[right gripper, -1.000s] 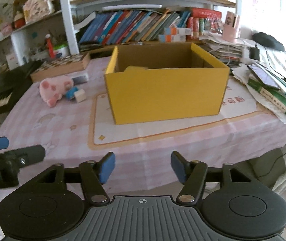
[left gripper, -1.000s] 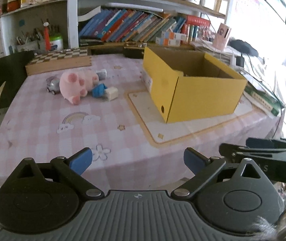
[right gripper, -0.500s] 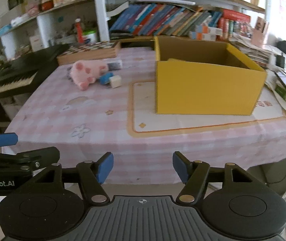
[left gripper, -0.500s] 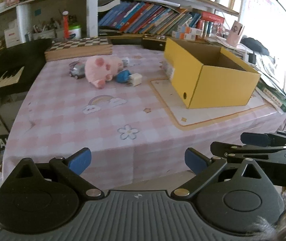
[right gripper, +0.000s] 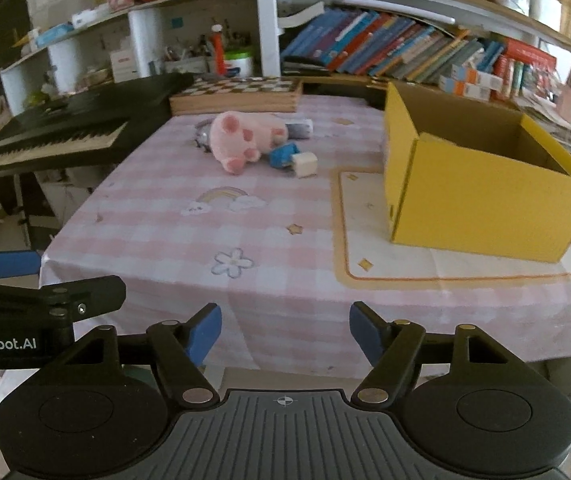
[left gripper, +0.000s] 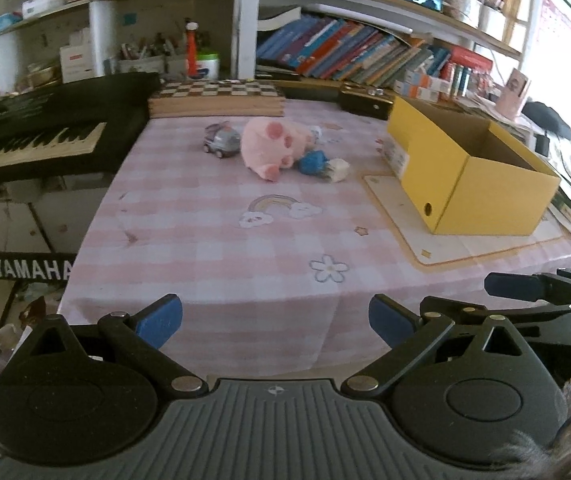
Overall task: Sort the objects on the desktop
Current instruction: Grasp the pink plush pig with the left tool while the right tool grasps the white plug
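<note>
Left gripper (left gripper: 275, 322) fingers apart, right gripper (right gripper: 285, 334) fingers apart, pink plush (right gripper: 241, 136) beside what looks like a toy car (left gripper: 221, 142)

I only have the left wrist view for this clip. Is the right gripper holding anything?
Observer: No. In the right wrist view the right gripper has its jaws open with nothing between them, short of the table edge.
Operator: There's a sliver of something behind the pink plush. What is it?
Observer: A grey oblong item, lying against the far side of the pink plush.
</note>
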`<state>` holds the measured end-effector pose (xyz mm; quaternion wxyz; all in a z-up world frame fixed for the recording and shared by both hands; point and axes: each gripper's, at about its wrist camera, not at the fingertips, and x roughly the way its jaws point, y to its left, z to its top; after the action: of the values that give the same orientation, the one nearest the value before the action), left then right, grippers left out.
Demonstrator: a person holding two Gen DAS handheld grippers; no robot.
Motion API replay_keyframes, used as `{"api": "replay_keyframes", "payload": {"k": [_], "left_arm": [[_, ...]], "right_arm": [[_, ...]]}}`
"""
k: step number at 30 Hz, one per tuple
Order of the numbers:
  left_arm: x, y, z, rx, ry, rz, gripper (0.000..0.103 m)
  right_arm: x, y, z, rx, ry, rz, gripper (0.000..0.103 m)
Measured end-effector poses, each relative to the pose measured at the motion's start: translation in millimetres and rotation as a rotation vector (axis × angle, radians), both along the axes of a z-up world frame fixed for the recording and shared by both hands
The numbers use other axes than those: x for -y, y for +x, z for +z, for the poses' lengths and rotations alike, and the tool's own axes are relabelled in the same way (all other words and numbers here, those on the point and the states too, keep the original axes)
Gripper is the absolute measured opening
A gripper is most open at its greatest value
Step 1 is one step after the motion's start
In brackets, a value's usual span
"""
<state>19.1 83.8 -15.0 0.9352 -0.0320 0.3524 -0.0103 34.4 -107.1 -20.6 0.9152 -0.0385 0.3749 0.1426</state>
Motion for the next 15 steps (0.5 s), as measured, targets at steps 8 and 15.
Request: {"api": "replay_keyframes", "payload": {"k": [8,15], "left_arm": [[-12,8,-2,0.000,-0.002,0.040,0.100],[-20,31,-4,-0.011,0.002,0.067,0.100]], "right_arm": [[-15,14,-1,0.002,0.001,0.039,0.073],[-24,39,-5,-0.004,0.008,0.063,0.073]]}}
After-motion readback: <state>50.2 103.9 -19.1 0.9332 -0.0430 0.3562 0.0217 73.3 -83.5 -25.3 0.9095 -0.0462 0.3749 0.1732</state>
